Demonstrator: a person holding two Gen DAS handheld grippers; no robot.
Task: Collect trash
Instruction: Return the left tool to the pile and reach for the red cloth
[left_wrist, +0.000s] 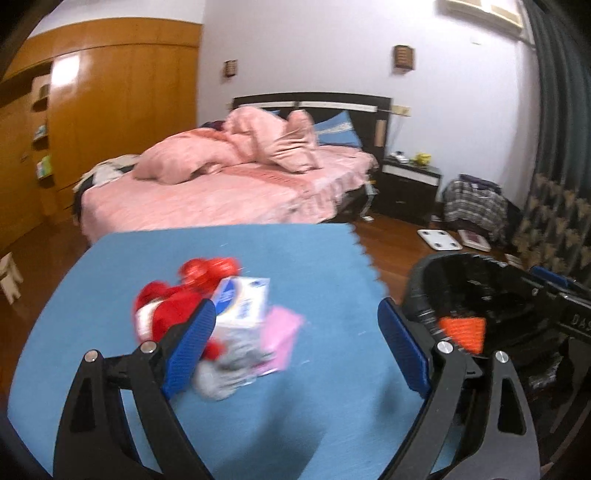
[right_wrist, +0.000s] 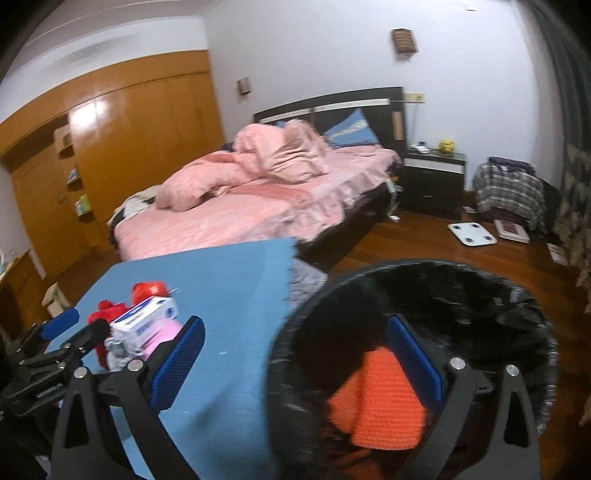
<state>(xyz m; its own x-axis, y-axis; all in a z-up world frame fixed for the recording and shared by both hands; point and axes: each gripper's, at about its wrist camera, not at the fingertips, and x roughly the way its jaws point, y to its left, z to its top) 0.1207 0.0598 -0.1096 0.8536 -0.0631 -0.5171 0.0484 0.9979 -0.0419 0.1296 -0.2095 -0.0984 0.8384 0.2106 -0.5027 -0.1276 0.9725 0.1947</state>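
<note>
A pile of trash lies on a blue table (left_wrist: 258, 424): red crumpled wrappers (left_wrist: 173, 306), a white and blue carton (left_wrist: 243, 302), a pink packet (left_wrist: 280, 332) and a grey wad (left_wrist: 218, 376). My left gripper (left_wrist: 295, 343) is open and empty, its left finger beside the pile. A black-lined trash bin (right_wrist: 524, 306) stands to the right of the table with an orange item (right_wrist: 384, 402) inside. My right gripper (right_wrist: 295, 354) is open and empty above the bin's near rim. The pile also shows in the right wrist view (right_wrist: 144, 325), with the left gripper (right_wrist: 77, 328) next to it.
A bed with pink bedding (left_wrist: 229, 184) stands behind the table. A dark nightstand (left_wrist: 410, 184), a white scale (left_wrist: 439, 240), a plaid-covered heap (left_wrist: 472, 203) and curtains (left_wrist: 554, 184) are to the right. A wooden wardrobe (left_wrist: 110, 110) fills the left wall.
</note>
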